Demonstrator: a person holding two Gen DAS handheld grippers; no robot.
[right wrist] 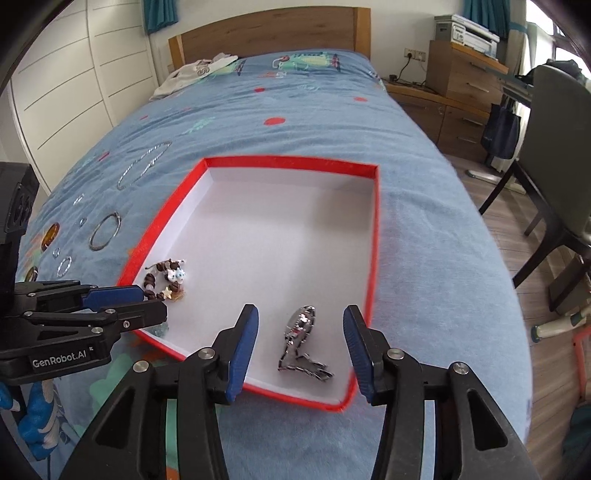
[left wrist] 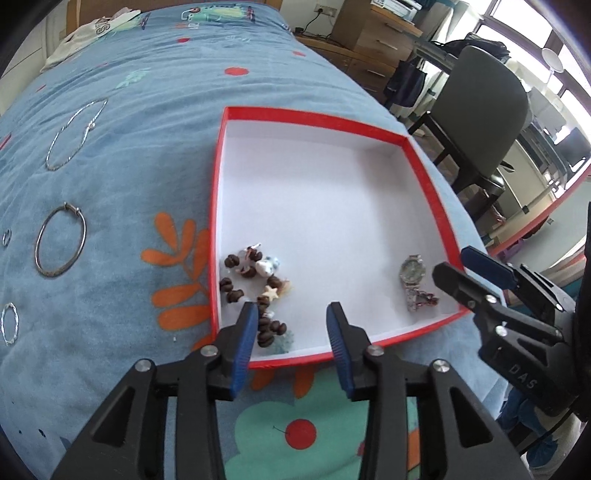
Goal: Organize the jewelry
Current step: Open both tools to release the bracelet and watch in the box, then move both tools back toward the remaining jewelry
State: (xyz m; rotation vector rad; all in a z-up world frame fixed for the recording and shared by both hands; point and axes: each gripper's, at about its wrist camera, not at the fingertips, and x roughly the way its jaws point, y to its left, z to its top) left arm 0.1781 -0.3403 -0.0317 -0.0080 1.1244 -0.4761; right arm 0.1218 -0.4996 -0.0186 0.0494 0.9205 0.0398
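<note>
Red-rimmed box with a white floor, set on a blue patterned bedspread; inside, two pieces well apart — beaded bracelet of brown beads with a pale star and a white charm heaped in the near left corner, silver watch lying loose near the right wall, band trailing toward the near rim. Left gripper poised over the near left part of the box, blue pads spread, nothing pinched, the tail of the bracelet just beside its left finger; right gripper above the watch, fingers parted on either side of it and clear of it, gripping nothing. Out on the bedspread to the left of the box: a plain silver bangle, a thin silver chain farther up, a twisted silver ring nearer the edge; all untouched. Pale folded garment by the wooden headboard; dark chair off to the right.
</note>
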